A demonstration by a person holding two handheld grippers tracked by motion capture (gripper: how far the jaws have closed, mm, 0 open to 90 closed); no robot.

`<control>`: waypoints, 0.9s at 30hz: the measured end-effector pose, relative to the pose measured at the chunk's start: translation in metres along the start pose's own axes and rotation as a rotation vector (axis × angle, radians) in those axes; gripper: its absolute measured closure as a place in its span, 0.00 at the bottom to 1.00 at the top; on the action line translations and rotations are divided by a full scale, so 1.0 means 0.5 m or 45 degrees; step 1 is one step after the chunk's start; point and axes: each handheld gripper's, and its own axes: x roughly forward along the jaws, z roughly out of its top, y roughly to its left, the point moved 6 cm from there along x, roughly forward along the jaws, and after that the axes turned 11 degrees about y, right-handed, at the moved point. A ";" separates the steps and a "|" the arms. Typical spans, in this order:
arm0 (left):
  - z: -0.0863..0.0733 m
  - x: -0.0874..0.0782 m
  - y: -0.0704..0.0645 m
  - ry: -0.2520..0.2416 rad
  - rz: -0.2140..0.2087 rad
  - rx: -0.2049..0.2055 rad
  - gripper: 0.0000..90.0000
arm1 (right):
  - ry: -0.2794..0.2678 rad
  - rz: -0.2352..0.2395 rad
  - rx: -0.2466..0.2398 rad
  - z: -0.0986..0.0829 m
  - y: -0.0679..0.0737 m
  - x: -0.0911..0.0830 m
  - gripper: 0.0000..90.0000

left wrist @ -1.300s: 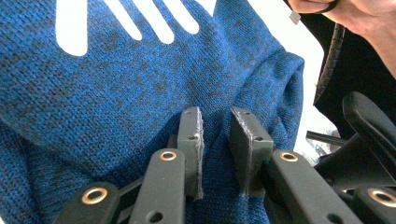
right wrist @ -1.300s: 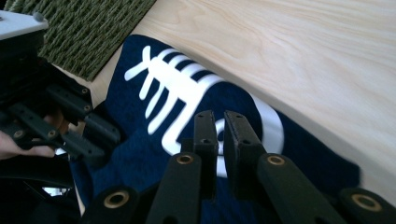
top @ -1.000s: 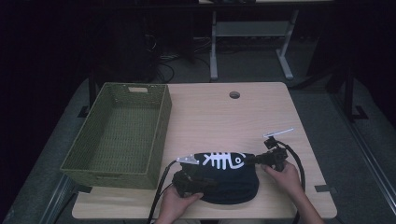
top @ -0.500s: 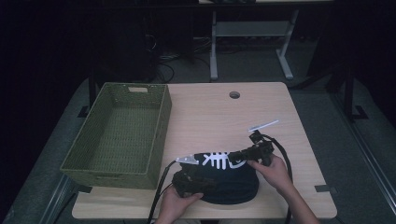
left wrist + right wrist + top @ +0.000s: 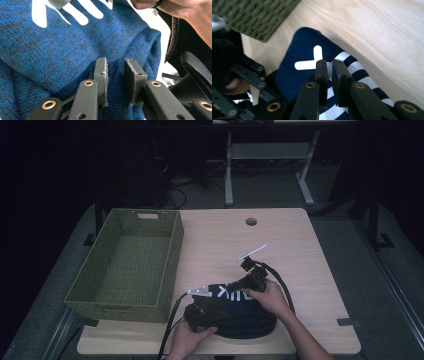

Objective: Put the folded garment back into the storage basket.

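Garment, dark blue knit with white print (image 5: 245,315), folded at the desk's (image 5: 300,255) near edge, just right of a green woven basket (image 5: 130,265).

Left gripper (image 5: 115,71): fingers slightly parted, a ridge of the knit between them. Right gripper (image 5: 329,67): fingers nearly pressed together over the white print; whether they pinch cloth cannot be told. Both hands rest on the garment.
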 end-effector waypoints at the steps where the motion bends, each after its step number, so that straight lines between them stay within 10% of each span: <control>1: 0.000 0.000 0.000 -0.001 0.001 -0.001 0.81 | 0.009 -0.021 -0.004 -0.001 -0.002 0.003 0.95; 14: -0.007 -0.033 -0.009 -0.034 -0.004 0.000 0.76 | -0.031 0.050 -0.074 0.035 0.044 -0.010 0.90; 27: -0.018 -0.017 -0.001 -0.010 -0.008 -0.019 0.77 | 0.133 -0.027 -0.055 0.069 0.038 0.071 0.92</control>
